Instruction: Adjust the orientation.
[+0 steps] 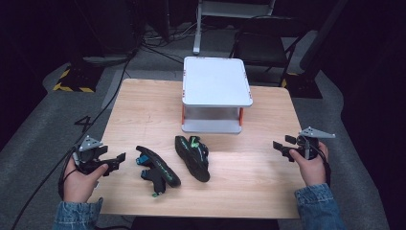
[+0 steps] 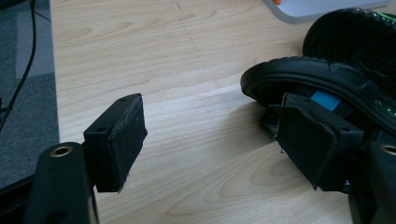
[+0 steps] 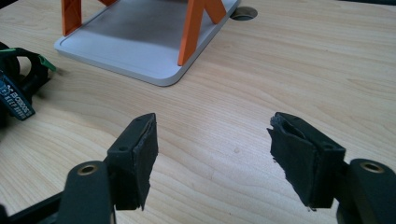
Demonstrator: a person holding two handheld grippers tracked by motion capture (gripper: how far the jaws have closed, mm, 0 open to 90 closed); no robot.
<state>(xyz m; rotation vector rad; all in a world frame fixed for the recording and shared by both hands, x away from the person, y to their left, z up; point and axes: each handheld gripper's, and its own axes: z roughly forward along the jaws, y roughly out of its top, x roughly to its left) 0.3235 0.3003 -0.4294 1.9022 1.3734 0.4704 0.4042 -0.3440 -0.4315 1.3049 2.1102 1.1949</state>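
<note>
Two black sandals lie at the front middle of the wooden table (image 1: 143, 110). The left sandal (image 1: 158, 170) has blue trim, the right sandal (image 1: 192, 155) green trim. My left gripper (image 1: 117, 162) is open just left of the blue-trimmed sandal, and nothing is between its pads. In the left gripper view the left gripper (image 2: 215, 135) has its right-hand pad (image 2: 313, 140) close to that sandal (image 2: 317, 77), with the other sandal (image 2: 359, 42) behind. My right gripper (image 1: 282, 149) hovers open and empty near the table's right side. The right gripper view shows the right gripper (image 3: 215, 154) over bare wood.
A white two-level shelf (image 1: 218, 81) with orange posts stands at the back middle; its base plate (image 3: 140, 46) is ahead of the right gripper. A cable hole (image 3: 243, 13) sits in the tabletop. Chairs, cables and dark floor surround the table.
</note>
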